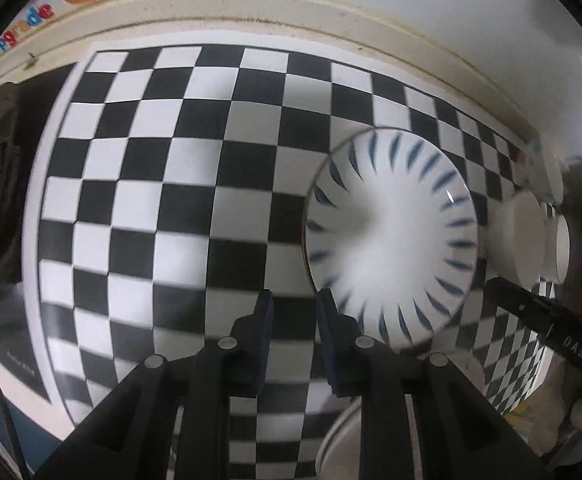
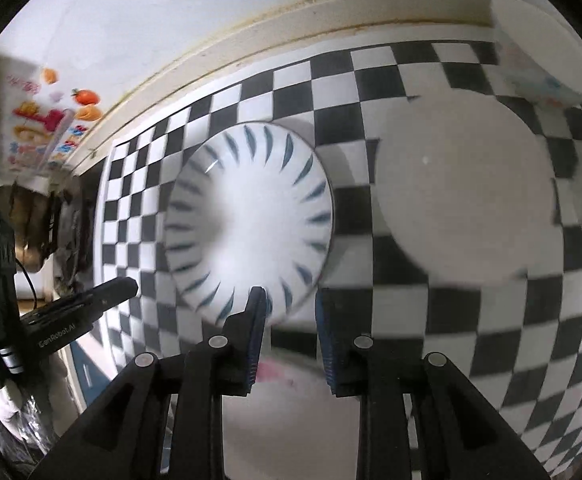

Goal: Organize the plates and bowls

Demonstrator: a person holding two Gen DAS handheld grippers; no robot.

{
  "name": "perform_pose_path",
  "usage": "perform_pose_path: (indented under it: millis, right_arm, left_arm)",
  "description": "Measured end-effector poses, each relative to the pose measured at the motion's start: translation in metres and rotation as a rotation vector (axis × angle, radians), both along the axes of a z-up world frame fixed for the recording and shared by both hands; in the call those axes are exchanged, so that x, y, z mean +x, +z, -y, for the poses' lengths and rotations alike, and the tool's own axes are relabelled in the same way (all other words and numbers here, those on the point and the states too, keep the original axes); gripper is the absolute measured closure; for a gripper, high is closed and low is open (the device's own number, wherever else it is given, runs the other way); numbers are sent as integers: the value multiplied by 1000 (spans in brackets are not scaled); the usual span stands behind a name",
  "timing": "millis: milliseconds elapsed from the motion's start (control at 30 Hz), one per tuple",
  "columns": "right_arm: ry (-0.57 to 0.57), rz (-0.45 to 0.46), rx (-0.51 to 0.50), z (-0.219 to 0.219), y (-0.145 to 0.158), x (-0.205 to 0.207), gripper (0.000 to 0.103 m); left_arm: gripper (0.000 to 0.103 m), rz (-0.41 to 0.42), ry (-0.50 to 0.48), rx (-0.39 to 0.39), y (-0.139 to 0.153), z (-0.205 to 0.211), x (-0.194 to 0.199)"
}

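The left tool [image 1: 293,308] points down at the tabletop with its two blue-padded fingers standing a little apart and nothing between them; it grips nothing. Its right-hand pad sits right at the near rim of a white bowl with blue dashes [image 1: 391,240], though the blur makes it impossible to tell whether pad and rim touch. The right tool [image 2: 291,308] also points down, its fingers parted with only the checkered cloth [image 2: 471,320] showing in the gap, so it too is released; its left pad lies over the bowl's near edge [image 2: 247,216] in the picture. The bowl rests upright on the black-and-white checkered cloth [image 1: 151,200] that covers the tabletop. Just beside it, toward the right tool's side, lies a plain white plate [image 2: 463,188]. More white dishes [image 2: 547,52] sit farther out near the cloth's far corner, against a cream wall ledge [image 1: 251,4].
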State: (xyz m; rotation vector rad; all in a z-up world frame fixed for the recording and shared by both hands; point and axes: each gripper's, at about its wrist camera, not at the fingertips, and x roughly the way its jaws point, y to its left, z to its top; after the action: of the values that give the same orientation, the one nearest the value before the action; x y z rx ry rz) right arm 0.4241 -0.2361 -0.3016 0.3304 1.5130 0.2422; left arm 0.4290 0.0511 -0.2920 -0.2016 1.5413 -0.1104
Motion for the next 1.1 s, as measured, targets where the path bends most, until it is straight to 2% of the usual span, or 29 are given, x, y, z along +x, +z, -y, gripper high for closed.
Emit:
perform_pose_path:
  millis: [167, 433, 533, 667, 733, 833, 1067, 1100]
  right_arm:
    - [12, -48, -66, -13, -24, 28, 76]
    - [-10, -95, -60, -21, -48, 53, 78]
    - [-13, -113, -94, -24, -47, 54, 79]
    - [-12, -101, -138, -21, -32, 43, 79]
    - [-24, -119, -130, -18, -27, 36, 79]
    - [-17, -149, -181, -17, -28, 29, 78]
    - [-109, -151, -104, 1, -48, 34, 79]
    - [-122, -141, -108, 2, -49, 36, 85]
  left_arm:
    - [83, -53, -12, -18, -23, 2, 25]
    - [82, -77, -80, -35, -44, 18, 47]
    - [82, -74, -77, -32, -44, 20, 51]
    - [82, -64, -88, -35, -44, 22, 52]
    - [82, -60, -97, -32, -44, 25, 52]
    - [82, -56, -105, -24, -44, 28, 52]
    - [81, -67, -119, -38, -50, 46, 62]
    - [81, -70, -117, -42, -50, 46, 63]
